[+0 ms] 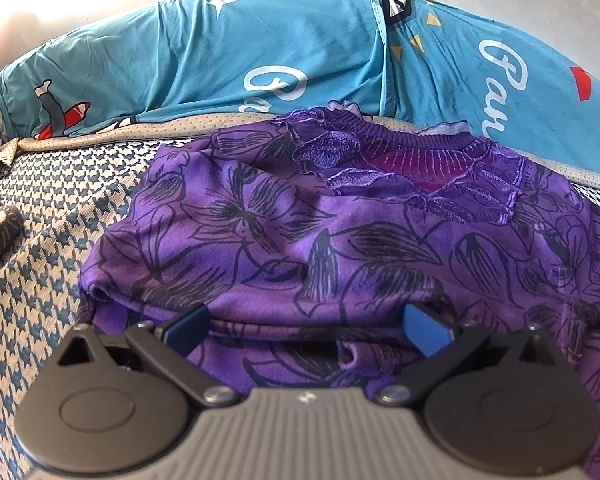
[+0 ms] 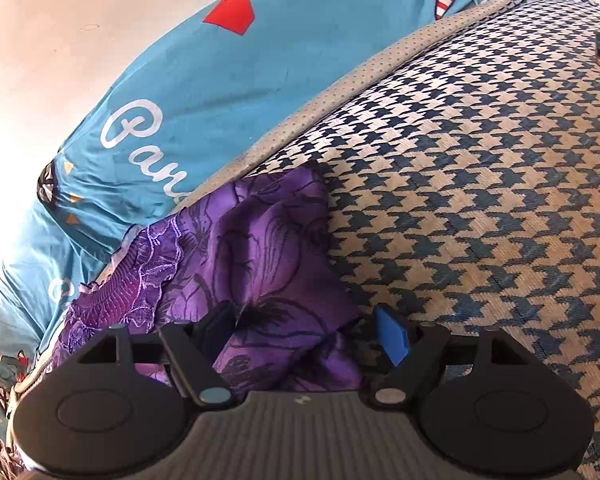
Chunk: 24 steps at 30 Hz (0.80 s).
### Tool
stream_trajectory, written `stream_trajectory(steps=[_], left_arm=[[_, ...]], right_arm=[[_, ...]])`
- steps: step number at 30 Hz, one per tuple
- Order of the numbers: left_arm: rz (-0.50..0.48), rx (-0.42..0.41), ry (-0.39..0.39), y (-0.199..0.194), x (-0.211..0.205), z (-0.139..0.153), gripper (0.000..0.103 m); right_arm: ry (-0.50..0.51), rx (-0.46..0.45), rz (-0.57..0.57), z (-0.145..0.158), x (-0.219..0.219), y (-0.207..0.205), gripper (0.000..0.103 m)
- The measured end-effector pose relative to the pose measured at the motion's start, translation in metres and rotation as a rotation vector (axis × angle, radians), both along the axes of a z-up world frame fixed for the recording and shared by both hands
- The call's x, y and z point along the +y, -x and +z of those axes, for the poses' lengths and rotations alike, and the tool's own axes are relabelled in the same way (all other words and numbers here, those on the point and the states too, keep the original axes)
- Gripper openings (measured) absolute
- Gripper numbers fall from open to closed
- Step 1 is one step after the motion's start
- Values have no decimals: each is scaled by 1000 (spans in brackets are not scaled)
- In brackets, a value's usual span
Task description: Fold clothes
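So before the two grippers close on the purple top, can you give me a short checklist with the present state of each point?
1. Left gripper jaws open: ok.
2. Right gripper jaws open: ok.
3. Fabric of the purple floral top lies between the left fingers: ok.
4. Fabric lies between the right fingers: ok, a bunched corner sits there.
5. Pads already pressing on the cloth: not ok, both stand apart from it.
6. Top lies flat on the houndstooth mat: not ok, it is rumpled near the neckline.
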<state>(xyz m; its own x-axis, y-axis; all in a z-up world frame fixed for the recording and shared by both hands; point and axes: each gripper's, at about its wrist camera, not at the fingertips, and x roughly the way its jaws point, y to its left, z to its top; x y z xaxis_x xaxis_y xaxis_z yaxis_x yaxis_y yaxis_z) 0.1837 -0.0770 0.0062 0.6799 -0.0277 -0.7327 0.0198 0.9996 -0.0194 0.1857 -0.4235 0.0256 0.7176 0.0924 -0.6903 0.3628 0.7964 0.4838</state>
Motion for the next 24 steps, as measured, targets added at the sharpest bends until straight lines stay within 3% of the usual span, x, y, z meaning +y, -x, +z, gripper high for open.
stream_trajectory(steps=[2, 3, 4, 7, 11, 15, 17, 21, 24], left_arm=[[-20, -2, 5, 2, -3, 2, 103], [-33, -14, 10, 5, -6, 5, 103], [-46, -27, 16, 7, -8, 8, 103], [-72, -58, 29, 9, -13, 13, 103], [-44, -1, 25, 0, -14, 1, 103], [-56, 23, -22, -3, -21, -11, 103], [-57, 17, -27, -2, -22, -13, 103], [-55, 10, -5, 0, -20, -9, 103], [-60, -27, 13, 4, -19, 0, 103]], right_arm=[[17, 2, 7, 0, 3, -4, 59], [29, 2, 7, 0, 4, -5, 53], [41, 3, 6, 0, 5, -6, 39], [10, -8, 16, -1, 4, -7, 25], [-4, -8, 1, -2, 2, -8, 26], [-51, -23, -8, -5, -2, -6, 39], [-35, -24, 0, -5, 0, -7, 39], [11, -19, 2, -2, 5, -8, 26], [11, -31, 8, 0, 6, -7, 22]])
